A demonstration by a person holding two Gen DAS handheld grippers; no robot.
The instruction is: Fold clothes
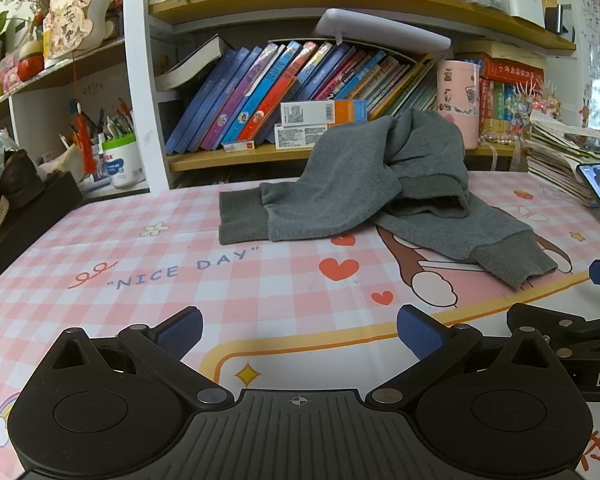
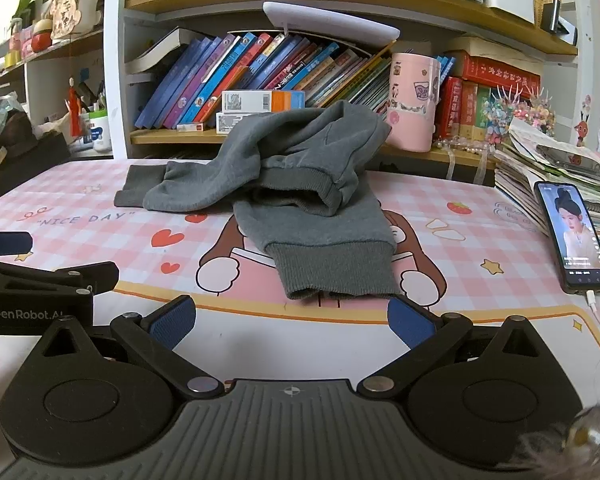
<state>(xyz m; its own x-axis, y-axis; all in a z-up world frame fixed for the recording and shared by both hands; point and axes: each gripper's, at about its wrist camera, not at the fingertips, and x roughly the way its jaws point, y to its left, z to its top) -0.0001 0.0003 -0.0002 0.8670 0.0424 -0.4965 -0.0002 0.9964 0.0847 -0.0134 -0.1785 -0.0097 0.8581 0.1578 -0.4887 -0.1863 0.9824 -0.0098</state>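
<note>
A: Sweatpants (image 1: pixel 364 184), grey, lie crumpled mid-worktop (image 1: pixel 140 264) on the pink checked cover; one ribbed cuff points at my right gripper (image 2: pixel 292 324), the other leg runs off to the left.

B: Gripper states?

A: I log the left gripper (image 1: pixel 298 330) spread wide, nothing between its blue pads (image 1: pixel 180 330). Right gripper likewise released, its jaws apart, just short of the near cuff (image 2: pixel 340 276), not touching.

B: Containers?

A: White tub (image 1: pixel 120 160) at left, holding pens and pencils. Pink stickered canister (image 2: pixel 414 100) on the lower shelf behind the garment; contents not visible. Shelf (image 1: pixel 236 156) packed with leaning books. Phone (image 2: pixel 572 236) propped at right, screen lit.
</note>
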